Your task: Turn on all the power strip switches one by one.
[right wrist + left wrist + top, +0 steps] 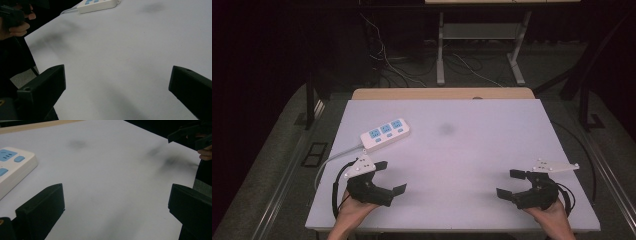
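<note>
High view. White table: one white power strip with three blue sockets, lying at an angle in the left half, its cord running off the left edge. Left gripper near the front left, jaws spread and holding nothing, just short of the strip. Right gripper near the front right, jaws likewise apart and holding nothing, well apart from the strip. No containers present.

Left gripper view. Corner of the power strip at the left edge, ahead of the spread jaws; the other gripper far off at upper right.

Right gripper view. Power strip at the far top; bare table between the jaws.

Handling note, as judgement: the left gripper is best placed; approach square across the strip's narrow width and close on the body, not the cord.
</note>
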The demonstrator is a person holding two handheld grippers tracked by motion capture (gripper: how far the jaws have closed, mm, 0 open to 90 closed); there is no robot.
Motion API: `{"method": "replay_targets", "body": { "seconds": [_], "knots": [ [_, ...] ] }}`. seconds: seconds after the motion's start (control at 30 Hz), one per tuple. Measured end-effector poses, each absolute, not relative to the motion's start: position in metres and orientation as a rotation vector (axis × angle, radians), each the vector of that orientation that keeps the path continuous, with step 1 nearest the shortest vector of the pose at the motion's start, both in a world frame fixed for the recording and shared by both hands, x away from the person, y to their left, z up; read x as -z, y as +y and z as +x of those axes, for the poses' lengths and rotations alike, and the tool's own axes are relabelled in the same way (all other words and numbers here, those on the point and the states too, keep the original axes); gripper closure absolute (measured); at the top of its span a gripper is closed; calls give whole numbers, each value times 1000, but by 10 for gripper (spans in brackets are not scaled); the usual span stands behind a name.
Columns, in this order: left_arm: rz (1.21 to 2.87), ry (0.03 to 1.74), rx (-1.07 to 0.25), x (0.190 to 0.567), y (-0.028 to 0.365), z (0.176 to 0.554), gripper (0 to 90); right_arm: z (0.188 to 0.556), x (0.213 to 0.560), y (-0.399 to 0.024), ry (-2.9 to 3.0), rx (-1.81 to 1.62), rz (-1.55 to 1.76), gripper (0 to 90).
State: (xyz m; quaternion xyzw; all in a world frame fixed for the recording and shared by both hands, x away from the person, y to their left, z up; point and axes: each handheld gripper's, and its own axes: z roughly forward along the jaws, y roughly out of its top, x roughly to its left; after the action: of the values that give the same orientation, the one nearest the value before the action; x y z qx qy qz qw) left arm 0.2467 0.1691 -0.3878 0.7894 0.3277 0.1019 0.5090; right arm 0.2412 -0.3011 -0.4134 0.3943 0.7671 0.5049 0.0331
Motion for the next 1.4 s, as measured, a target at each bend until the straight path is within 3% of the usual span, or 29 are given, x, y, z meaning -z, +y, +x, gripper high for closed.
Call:
{"method": "replay_targets", "body": {
  "seconds": [1.4],
  "knots": [
    [2010, 866, -239, 343, 197, 306, 0, 243, 415, -302, 2356, -1553, 1223, 7]
  ]
}}
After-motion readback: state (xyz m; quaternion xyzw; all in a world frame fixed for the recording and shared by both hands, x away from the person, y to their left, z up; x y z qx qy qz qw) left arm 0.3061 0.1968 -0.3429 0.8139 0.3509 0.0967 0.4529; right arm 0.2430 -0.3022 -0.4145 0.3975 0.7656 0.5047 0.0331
